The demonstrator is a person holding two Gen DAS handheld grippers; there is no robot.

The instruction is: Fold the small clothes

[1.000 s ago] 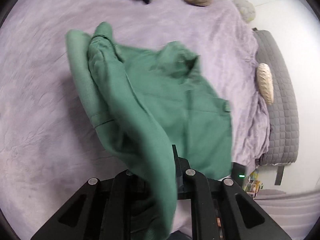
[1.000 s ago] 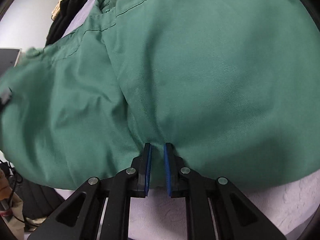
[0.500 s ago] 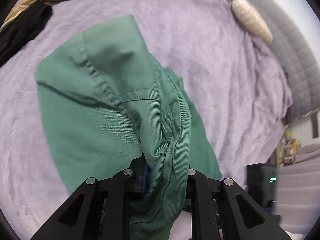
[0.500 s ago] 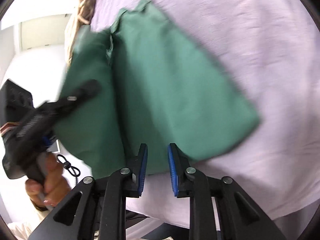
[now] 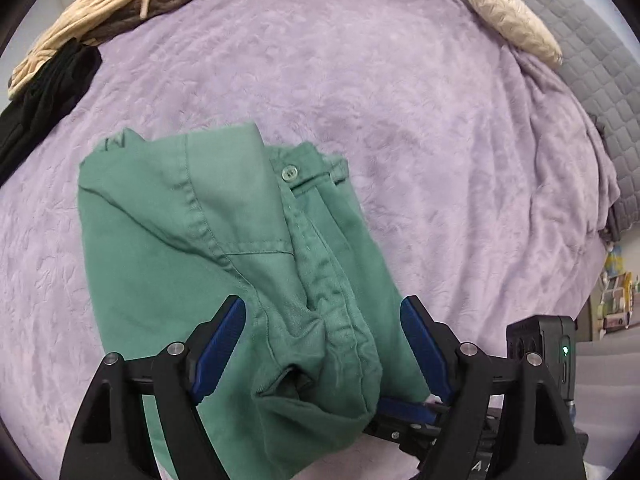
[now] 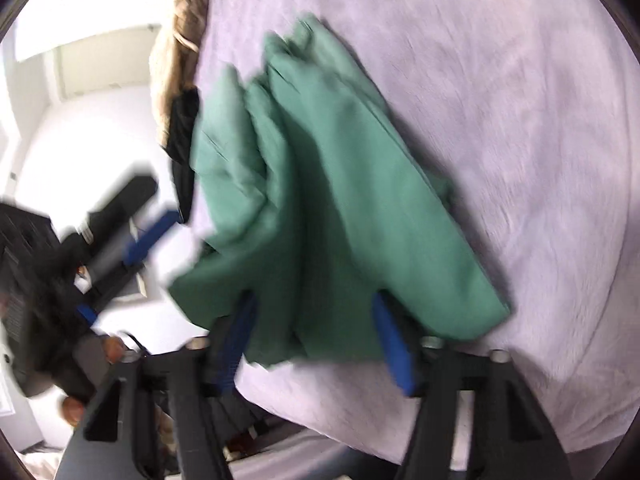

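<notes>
A pair of green shorts (image 5: 224,240) lies folded over on the purple blanket (image 5: 400,120), its button and waistband on the far side. My left gripper (image 5: 322,302) points down over the near end of the shorts. Its jaws are opening, and a bunched seam lies between the blue pads (image 5: 224,332) without being pressed. In the right wrist view, which is blurred, the shorts (image 6: 340,200) lie near the bed's edge. My right gripper (image 6: 314,296) straddles their near edge with its jaws opening and its pads off the cloth. The left gripper (image 6: 132,232) shows at the left there.
A beige garment (image 5: 120,4) and a black one (image 5: 44,92) lie at the blanket's far left corner. A cream knitted roll (image 5: 512,28) rests on a grey quilted cover (image 5: 592,64) at the far right. A black device with a green light (image 5: 552,356) is near right.
Both grippers were shut on the green shorts and carried them across the blanket. Now both sets of jaws stand wide and the shorts lie folded on the blanket.
</notes>
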